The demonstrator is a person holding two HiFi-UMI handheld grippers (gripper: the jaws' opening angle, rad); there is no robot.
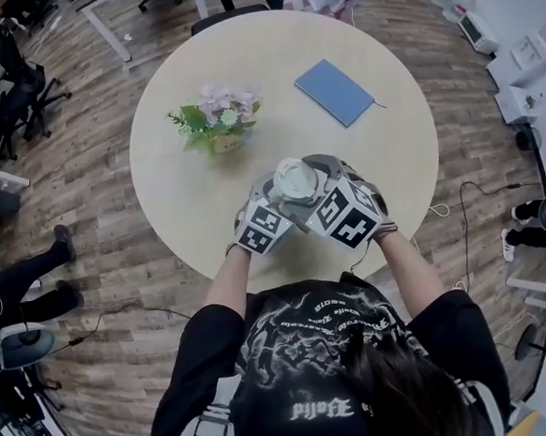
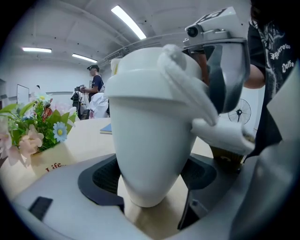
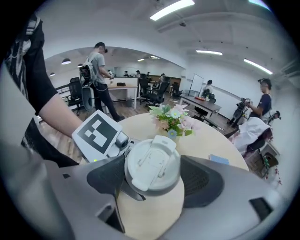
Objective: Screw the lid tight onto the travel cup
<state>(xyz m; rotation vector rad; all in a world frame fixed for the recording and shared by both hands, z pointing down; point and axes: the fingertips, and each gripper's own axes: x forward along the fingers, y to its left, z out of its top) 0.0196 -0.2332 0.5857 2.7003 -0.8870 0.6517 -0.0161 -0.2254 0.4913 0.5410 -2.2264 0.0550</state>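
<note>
A white travel cup (image 1: 299, 184) stands near the front edge of the round table (image 1: 188, 210), with its white flip lid (image 1: 297, 175) on top. My left gripper (image 2: 151, 190) is shut on the lower part of the cup body (image 2: 150, 140), one pad on either side. My right gripper (image 3: 152, 180) comes from above and is shut on the lid (image 3: 152, 164), both pads against its rim. In the head view the left gripper (image 1: 274, 203) and the right gripper (image 1: 327, 182) meet at the cup. The cup's base is hidden in the head view.
A pot of flowers (image 1: 217, 123) stands behind and left of the cup. A blue notebook (image 1: 336, 92) lies at the back right. Office chairs, a person's legs and cables (image 1: 478, 196) ring the table on the wooden floor.
</note>
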